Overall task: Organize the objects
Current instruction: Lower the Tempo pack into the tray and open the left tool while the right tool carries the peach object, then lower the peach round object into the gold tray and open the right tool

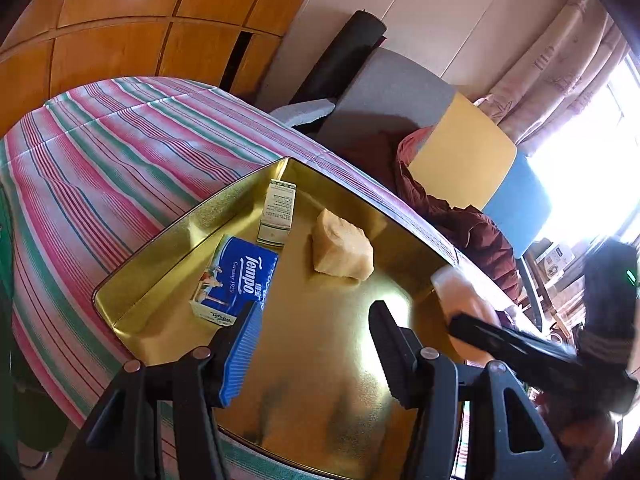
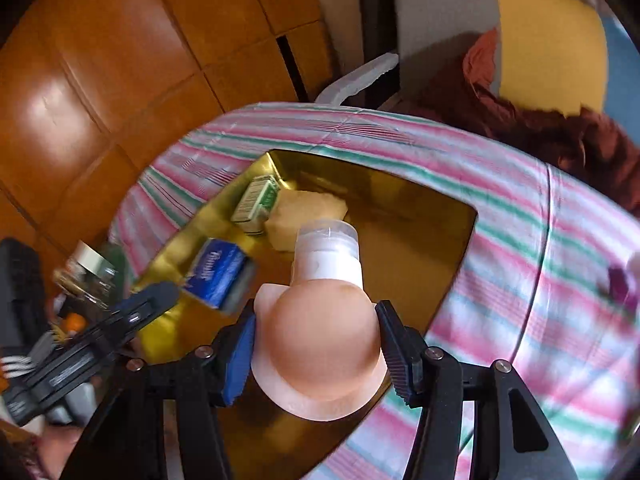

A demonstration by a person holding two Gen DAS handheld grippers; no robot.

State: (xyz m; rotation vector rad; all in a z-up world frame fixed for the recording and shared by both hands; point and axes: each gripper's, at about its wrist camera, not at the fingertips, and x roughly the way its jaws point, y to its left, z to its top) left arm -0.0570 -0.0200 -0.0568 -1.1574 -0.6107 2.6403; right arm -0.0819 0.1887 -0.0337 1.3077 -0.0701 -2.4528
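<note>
Peach bottle (image 2: 324, 320) clamped in right hand-held gripper (image 2: 316, 348) over gold tin (image 2: 440, 248); left hand-held gripper (image 1: 316, 344) wide, empty.

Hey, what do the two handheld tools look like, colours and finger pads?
Both match: the left tool and the right tool are black plastic frames with silver rivets. Each has one ribbed blue finger pad and one ribbed black finger pad. No cables or sleeves show.

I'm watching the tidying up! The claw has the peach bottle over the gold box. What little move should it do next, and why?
Probably lower the peach bottle into the bare part of the gold box and then let go. The right claw grips it above the box, where the blue tissue pack, the small green-and-white carton and the yellowish block already lie on the other side.
</note>
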